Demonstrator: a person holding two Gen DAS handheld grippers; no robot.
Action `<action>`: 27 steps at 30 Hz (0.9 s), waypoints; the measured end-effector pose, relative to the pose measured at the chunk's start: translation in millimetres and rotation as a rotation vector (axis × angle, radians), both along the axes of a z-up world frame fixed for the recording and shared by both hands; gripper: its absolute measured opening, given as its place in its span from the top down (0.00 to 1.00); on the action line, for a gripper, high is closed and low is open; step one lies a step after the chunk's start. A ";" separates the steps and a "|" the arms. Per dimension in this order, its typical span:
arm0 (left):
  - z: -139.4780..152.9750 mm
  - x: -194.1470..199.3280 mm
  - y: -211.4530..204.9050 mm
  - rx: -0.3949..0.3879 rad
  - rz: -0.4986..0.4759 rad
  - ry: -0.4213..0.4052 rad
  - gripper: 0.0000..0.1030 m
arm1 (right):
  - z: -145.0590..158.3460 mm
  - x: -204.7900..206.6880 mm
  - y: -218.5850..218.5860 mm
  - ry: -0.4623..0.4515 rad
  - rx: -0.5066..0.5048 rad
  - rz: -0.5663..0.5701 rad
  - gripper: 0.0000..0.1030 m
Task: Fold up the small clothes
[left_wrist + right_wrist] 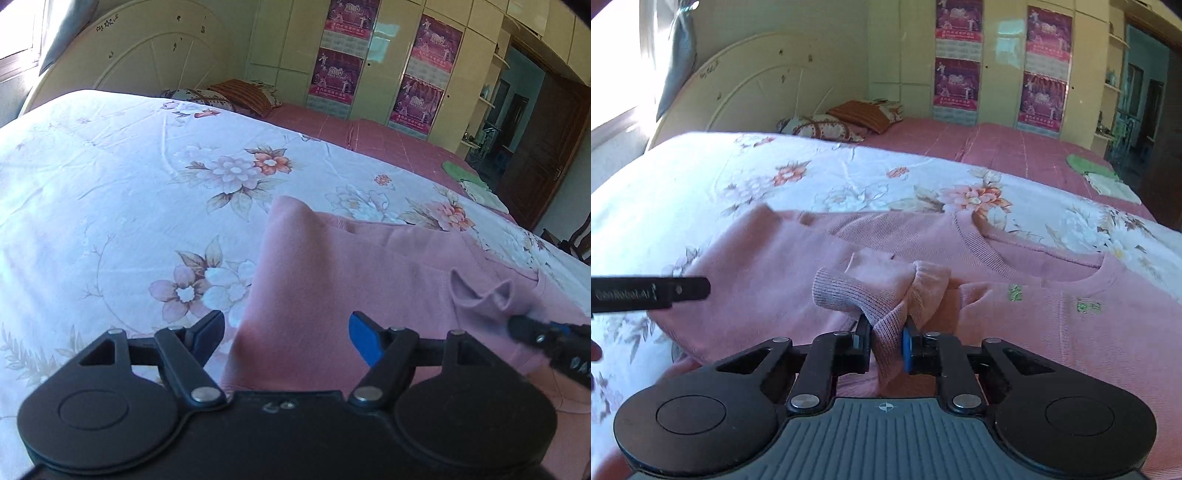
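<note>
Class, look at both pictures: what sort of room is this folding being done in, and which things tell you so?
Most likely a home bedroom: a bed under a floral sheet, a cream headboard, pillows and tall wardrobe doors.

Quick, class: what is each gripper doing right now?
Left gripper: open, holding nothing, over the pink top.
Right gripper: shut on the top's ribbed cuff.
</note>
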State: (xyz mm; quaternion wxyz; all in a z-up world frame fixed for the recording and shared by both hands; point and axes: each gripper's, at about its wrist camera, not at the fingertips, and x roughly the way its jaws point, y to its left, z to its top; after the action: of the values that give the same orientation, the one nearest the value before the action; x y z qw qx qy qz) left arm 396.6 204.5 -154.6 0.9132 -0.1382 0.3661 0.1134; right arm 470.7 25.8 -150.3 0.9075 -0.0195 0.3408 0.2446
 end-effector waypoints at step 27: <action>-25.4 18.9 -29.2 0.018 -0.094 0.033 0.85 | -6.2 15.0 -143.7 0.095 0.068 -0.326 0.94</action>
State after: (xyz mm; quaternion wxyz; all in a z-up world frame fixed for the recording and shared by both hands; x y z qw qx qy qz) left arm 415.6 175.2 -180.0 0.9125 -0.1106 0.3864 0.0761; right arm 485.7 -117.9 -156.4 0.9182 0.0785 0.3733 0.1062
